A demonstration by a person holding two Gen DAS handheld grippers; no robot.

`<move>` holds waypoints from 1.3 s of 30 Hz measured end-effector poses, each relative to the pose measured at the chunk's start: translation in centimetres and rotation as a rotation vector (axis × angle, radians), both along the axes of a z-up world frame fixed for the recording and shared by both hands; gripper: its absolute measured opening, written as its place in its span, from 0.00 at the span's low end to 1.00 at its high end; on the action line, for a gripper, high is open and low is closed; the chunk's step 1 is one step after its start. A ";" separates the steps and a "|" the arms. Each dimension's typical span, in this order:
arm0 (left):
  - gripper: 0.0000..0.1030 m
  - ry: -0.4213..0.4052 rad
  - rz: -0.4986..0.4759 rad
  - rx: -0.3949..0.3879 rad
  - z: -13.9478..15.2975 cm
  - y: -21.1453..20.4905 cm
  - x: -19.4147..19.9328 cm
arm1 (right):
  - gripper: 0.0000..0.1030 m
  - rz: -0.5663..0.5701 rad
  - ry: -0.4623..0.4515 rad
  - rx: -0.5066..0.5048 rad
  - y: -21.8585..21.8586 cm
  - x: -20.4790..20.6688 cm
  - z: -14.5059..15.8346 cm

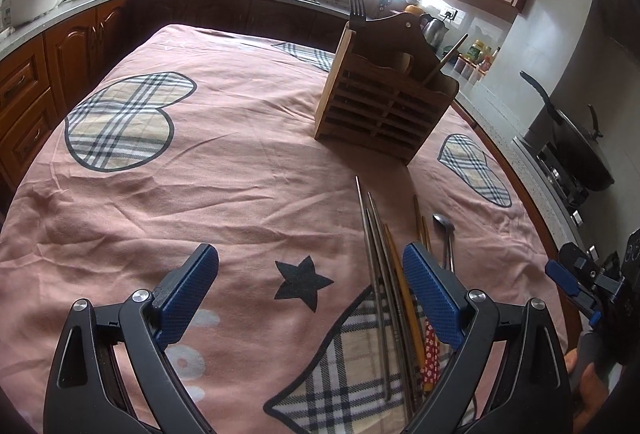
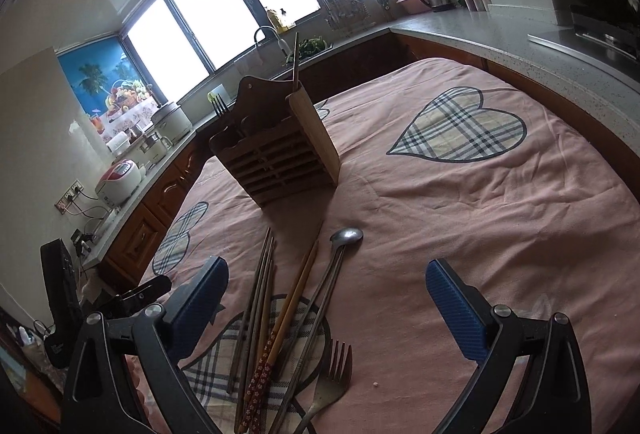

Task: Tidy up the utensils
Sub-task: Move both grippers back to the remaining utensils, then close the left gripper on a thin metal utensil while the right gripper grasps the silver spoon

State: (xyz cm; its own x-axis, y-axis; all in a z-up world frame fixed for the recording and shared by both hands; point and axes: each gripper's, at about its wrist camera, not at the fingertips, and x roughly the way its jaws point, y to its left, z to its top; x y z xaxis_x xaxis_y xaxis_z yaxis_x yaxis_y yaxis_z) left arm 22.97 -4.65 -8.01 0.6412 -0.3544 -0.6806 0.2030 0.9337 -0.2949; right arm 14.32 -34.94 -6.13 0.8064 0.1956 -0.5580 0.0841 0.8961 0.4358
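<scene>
Both grippers, left [image 1: 310, 288] and right [image 2: 326, 298], hover spread wide and empty above the chopsticks [image 2: 276, 330], spoon [image 2: 347, 235] and fork [image 2: 334, 374] bunched near the holder [image 2: 276, 158]; closing on the overlapping pile could snag several pieces or scatter them

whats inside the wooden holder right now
A fork stands tines-up at one end of the wooden holder, and a wooden stick leans out of the other end. The slatted front hides their lower parts and anything shorter inside.
</scene>
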 end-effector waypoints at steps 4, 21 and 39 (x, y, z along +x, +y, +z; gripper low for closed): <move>0.93 0.012 -0.004 0.007 -0.4 -0.2 0.1 | 0.97 0.005 0.009 -0.002 0.1 -0.1 -0.4; 0.92 0.042 -0.045 0.066 -0.7 -2.0 3.7 | 0.54 0.044 0.095 -0.015 1.4 3.8 -2.3; 0.78 0.114 -0.130 0.109 -2.5 -5.3 9.2 | 0.23 0.073 0.268 -0.062 2.8 10.9 -6.5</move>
State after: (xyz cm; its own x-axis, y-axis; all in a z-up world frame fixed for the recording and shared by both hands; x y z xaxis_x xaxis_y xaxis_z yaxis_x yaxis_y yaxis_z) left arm 32.18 -9.94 -10.54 0.5113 -0.3497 -0.7850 0.2953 0.9293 -0.2216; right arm 25.21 -32.15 -12.61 0.6139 0.2066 -0.7618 0.1232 0.9282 0.3511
